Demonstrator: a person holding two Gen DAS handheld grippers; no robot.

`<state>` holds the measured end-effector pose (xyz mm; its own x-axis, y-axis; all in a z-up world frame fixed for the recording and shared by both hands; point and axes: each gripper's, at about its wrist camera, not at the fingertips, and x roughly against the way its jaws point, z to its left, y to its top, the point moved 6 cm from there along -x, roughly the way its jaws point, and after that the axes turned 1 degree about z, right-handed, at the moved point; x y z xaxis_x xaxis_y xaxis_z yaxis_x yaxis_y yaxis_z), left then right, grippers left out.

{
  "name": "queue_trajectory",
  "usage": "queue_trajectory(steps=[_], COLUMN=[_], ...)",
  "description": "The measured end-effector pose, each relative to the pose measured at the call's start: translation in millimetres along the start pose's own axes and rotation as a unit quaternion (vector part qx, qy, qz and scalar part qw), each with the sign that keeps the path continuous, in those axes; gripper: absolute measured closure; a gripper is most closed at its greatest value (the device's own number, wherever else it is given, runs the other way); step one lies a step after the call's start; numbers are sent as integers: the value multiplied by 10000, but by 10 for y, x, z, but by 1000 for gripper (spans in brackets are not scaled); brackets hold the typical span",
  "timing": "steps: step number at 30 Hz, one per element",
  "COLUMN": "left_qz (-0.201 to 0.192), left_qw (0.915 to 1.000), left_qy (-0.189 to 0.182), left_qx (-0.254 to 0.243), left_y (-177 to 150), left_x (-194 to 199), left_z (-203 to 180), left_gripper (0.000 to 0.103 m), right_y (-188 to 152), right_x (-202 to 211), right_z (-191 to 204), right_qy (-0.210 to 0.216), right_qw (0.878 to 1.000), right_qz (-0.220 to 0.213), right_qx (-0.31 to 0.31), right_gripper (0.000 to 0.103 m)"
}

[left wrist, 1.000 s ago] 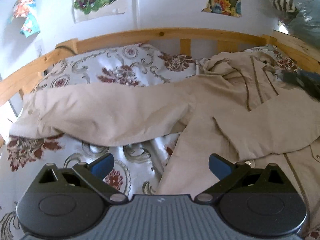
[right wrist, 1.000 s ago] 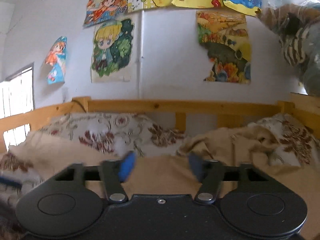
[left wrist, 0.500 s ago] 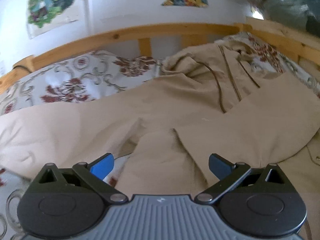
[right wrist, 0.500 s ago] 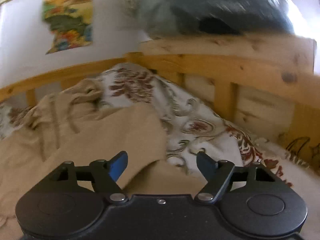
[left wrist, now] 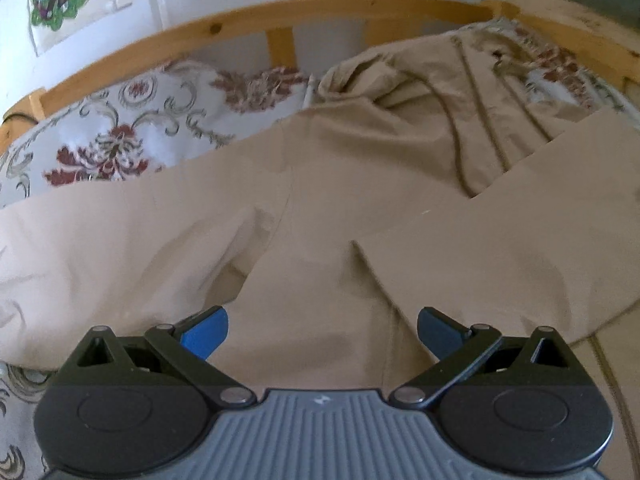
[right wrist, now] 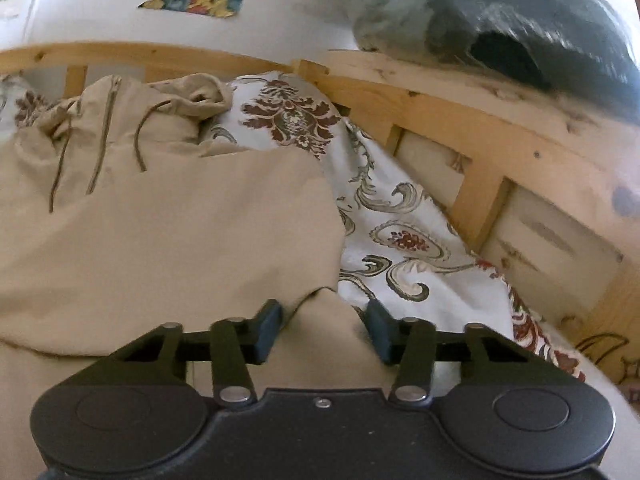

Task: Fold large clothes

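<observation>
The left claw, black-armed with blue fingertip pads, is spread wide and hangs just over the large beige hooded cotton jacket, nothing between its pads. Beneath it the jacket lies spread across the bed, one sleeve running out to the left of the claw and a folded-over panel lying to the right. Beyond the body of the jacket, its crumpled hood with dark drawcords sits near the light wooden bed rail. A white bedcover with dark red flowers and grey scrolls shows between jacket and rail.

The right claw is partly spread, its dark blue pads standing on either side of a raised ridge of the jacket at its right edge; whether they touch the cloth cannot be told. To the right of that edge lies the same flowered bedcover, then the wooden rail, on which a blurred dark grey bundle rests.
</observation>
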<state>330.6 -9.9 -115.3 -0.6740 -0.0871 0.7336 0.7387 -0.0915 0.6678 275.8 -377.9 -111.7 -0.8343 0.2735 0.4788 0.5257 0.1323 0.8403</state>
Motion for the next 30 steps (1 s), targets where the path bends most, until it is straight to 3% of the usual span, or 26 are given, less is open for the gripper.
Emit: queue_trajectory(steps=[1, 4, 9, 12, 15, 17, 19, 20, 25, 30], left_qz=[68, 108, 16, -25, -26, -127, -153, -115, 86, 452], left_qw=[10000, 9999, 9999, 10000, 9996, 9977, 9950, 9932, 9869, 9835], left_qy=[54, 112, 54, 33, -260, -599, -882, -1012, -1390, -1571], left_qx=[12, 76, 103, 6, 138, 278, 454, 569, 818, 779], left_y=[-8, -27, -37, -71, -72, -37, -2, 20, 61, 30], left_x=[-20, 4, 149, 194, 227, 244, 218, 186, 8, -179], left_z=[8, 40, 72, 54, 32, 9, -28, -49, -162, -298], left_gripper=[1, 1, 1, 1, 1, 1, 1, 1, 8, 38], right_y=[8, 50, 182, 114, 81, 139, 189, 199, 155, 122], right_x=[27, 65, 356, 290, 254, 331, 391, 400, 297, 243], right_z=[-13, -25, 27, 27, -94, -197, -273, -298, -321, -314], right_qy=[58, 174, -162, -187, -62, 43, 136, 139, -67, -120], right_qw=[10000, 9997, 9989, 9991, 10000, 9989, 9960, 9945, 9917, 9905], right_qz=[-6, -32, -309, -84, 61, -135, -405, -520, -728, -759], right_qx=[-60, -184, 315, 382, -47, -440, -788, -904, -1058, -1138], right_gripper=[81, 96, 99, 97, 87, 70, 40, 35, 32, 24])
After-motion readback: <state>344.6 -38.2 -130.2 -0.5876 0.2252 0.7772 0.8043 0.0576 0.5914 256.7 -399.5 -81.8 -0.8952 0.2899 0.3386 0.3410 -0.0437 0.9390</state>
